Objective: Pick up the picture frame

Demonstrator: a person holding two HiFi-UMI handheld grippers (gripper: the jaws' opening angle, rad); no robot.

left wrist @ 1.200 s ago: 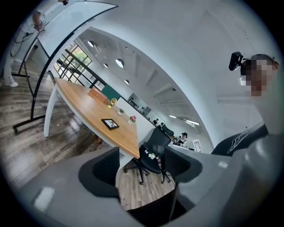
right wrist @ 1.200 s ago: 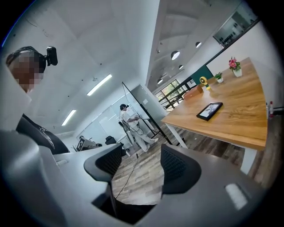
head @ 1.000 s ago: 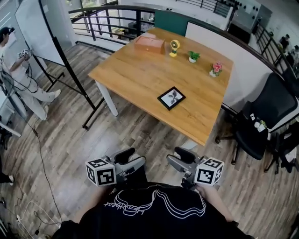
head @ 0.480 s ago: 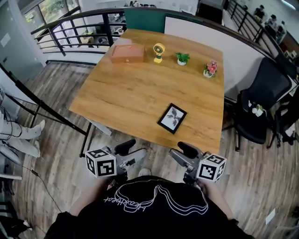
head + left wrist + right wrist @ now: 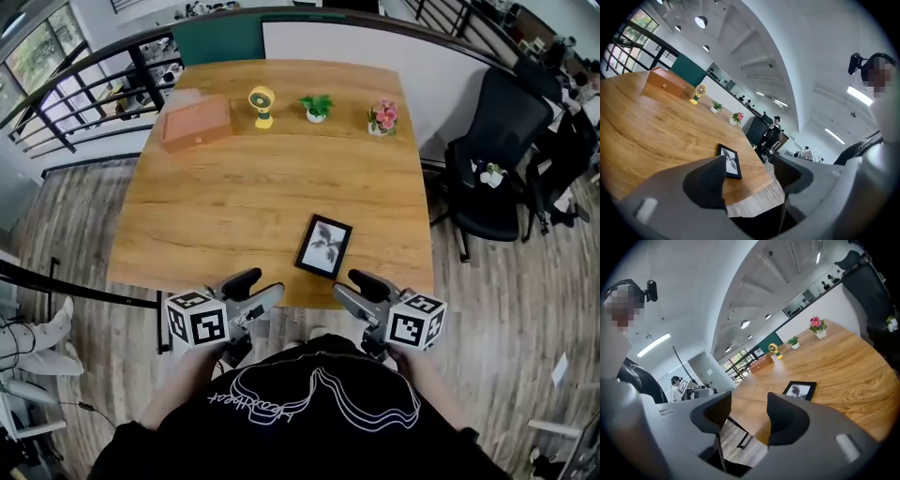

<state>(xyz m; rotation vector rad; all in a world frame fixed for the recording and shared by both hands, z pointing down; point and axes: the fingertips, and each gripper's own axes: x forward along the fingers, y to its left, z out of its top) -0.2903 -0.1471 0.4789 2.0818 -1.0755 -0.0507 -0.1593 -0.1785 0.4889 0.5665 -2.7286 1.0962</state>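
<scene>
Person has stepped closer; table edge now beneath both grippers. The picture frame lies flat just ahead, between left gripper and right gripper fingers, all released, empty. Reach looks next.

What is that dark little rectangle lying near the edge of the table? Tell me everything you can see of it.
It is a picture frame: a small rectangle with a thin black border around a pale picture of a dark, leafy shape. It lies flat and face up on the wooden table, close to the near edge and turned slightly askew. Nothing rests on it or against it; only the tabletop touches it. The left gripper and right gripper hang short of it, both open and empty.
</scene>
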